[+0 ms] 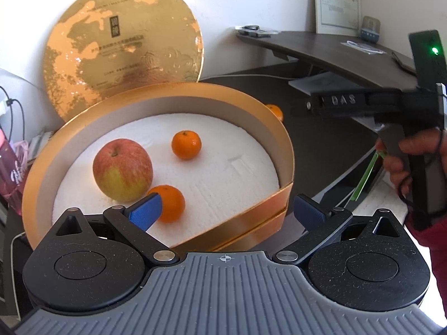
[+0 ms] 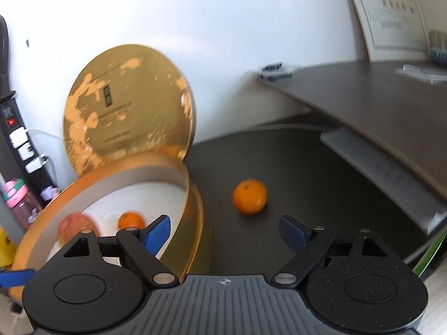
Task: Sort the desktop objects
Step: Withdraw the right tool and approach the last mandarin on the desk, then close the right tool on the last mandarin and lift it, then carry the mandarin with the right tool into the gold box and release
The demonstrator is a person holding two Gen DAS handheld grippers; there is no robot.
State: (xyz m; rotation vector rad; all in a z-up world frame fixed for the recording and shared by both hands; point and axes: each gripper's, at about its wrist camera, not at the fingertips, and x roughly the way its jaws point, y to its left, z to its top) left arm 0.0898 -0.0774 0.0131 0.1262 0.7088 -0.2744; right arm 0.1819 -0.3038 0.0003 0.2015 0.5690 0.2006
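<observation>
**Desk editor:** Beside the round gold box (image 1: pixel 156 150), what's the layout, biggest first?

**Photographer:** Its gold lid (image 1: pixel 123 47) leans on the wall behind it. Inside the box, on white padding, sit an apple (image 1: pixel 122 173) and two tangerines (image 1: pixel 186 144), one near the front wall. A third tangerine (image 2: pixel 249 196) lies loose on the dark worktop (image 2: pixel 307 184), just right of the box.

**Desk editor:** And the tools?

**Photographer:** The left hand-held gripper (image 1: pixel 227 209) hangs over the box's front rim, jaws wide, holding nothing. The right hand-held gripper (image 2: pixel 225 231) faces the loose tangerine, jaws wide and empty.

**Desk editor:** Best approach?

**Photographer:** Probably centre the right jaws on that fruit, come down low, close gently so it can't roll, and clear the box wall.
</observation>
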